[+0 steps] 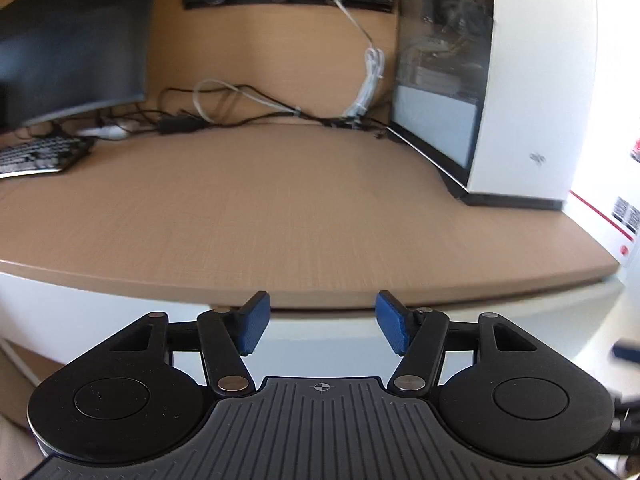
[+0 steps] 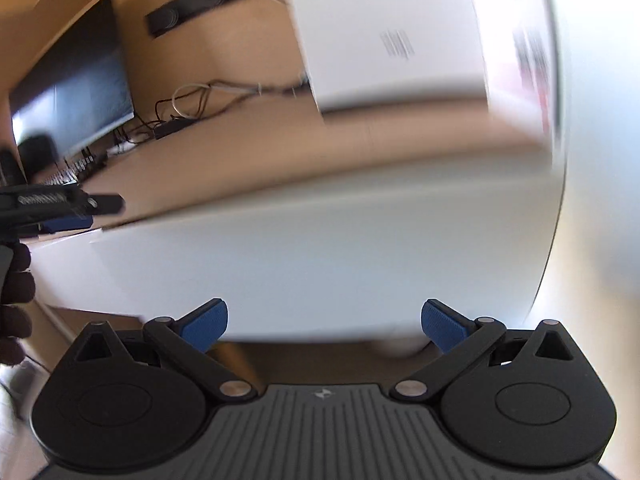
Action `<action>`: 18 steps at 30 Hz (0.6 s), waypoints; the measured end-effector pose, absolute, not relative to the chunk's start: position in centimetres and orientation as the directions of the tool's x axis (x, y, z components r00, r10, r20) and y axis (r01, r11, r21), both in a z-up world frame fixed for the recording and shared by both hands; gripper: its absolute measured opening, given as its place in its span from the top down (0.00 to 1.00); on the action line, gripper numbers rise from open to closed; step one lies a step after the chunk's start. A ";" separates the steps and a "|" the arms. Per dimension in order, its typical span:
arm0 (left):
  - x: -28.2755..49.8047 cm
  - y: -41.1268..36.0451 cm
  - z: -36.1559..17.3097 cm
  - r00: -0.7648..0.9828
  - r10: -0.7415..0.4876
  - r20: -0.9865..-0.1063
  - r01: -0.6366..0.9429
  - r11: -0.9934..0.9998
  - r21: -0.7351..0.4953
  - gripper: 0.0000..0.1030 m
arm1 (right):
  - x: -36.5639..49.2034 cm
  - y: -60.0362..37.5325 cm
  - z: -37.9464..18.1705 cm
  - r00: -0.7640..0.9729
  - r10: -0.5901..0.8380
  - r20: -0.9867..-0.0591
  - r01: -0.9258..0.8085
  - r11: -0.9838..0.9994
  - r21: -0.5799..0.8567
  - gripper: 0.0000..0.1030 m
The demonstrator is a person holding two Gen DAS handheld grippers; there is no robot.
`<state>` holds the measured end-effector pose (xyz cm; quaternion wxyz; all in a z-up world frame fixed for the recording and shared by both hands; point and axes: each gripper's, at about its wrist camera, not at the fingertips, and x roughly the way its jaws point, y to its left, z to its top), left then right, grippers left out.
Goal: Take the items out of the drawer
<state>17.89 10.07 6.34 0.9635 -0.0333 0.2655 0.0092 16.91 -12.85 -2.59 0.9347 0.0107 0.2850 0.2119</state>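
Left gripper [image 1: 322, 322]: blue pads spread apart, nothing between them, held level with the front edge of the wooden desk [image 1: 280, 208], white drawer front [image 1: 320, 332] directly ahead beneath that edge. Right gripper [image 2: 324, 326]: jaws wide and empty, facing the same white front [image 2: 300, 260], blurred; no drawer contents are visible. On the desk: monitor [image 1: 72, 40], keyboard [image 1: 40, 154], cables [image 1: 240, 108], white computer case [image 1: 532, 80].
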 end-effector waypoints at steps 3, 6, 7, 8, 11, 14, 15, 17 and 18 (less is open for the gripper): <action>18.2 11.8 6.9 0.822 0.052 -0.568 -0.173 0.972 -0.161 0.41 | 17.9 -9.5 1.9 0.814 0.313 -0.489 -0.360 0.933 -0.003 0.00; 19.1 12.7 7.1 0.786 0.027 -0.618 -0.209 0.952 -0.224 0.41 | 20.0 -7.8 3.2 0.840 0.278 -0.466 -0.320 0.947 -0.013 0.00; 19.4 12.3 7.3 0.789 0.039 -0.613 -0.202 0.959 -0.199 0.41 | 20.6 -7.4 3.4 0.833 0.279 -0.478 -0.316 0.949 0.003 0.00; 19.7 11.9 7.5 0.795 0.054 -0.605 -0.194 0.967 -0.168 0.41 | 21.6 -7.3 3.0 0.826 0.276 -0.491 -0.309 0.951 0.015 0.00; 20.9 10.5 7.4 0.792 0.071 -0.606 -0.174 0.978 -0.112 0.41 | 23.7 -5.3 2.4 0.817 0.234 -0.527 -0.270 0.963 0.008 0.00; 22.0 9.6 6.7 0.765 0.089 -0.637 -0.162 0.985 -0.056 0.42 | 24.6 -4.8 1.1 0.810 0.208 -0.548 -0.253 0.967 -0.006 0.00; 22.3 9.5 6.5 0.756 0.099 -0.647 -0.164 0.986 -0.042 0.43 | 24.8 -4.7 1.0 0.806 0.206 -0.554 -0.252 0.968 -0.007 0.00; 22.5 9.9 6.4 0.746 0.118 -0.655 -0.197 0.979 -0.048 0.45 | 25.1 -4.5 0.8 0.801 0.205 -0.563 -0.252 0.968 -0.005 0.00; 22.3 10.5 6.5 0.749 0.122 -0.652 -0.225 0.971 -0.076 0.47 | 25.2 -4.6 0.9 0.801 0.204 -0.563 -0.251 0.968 -0.007 0.00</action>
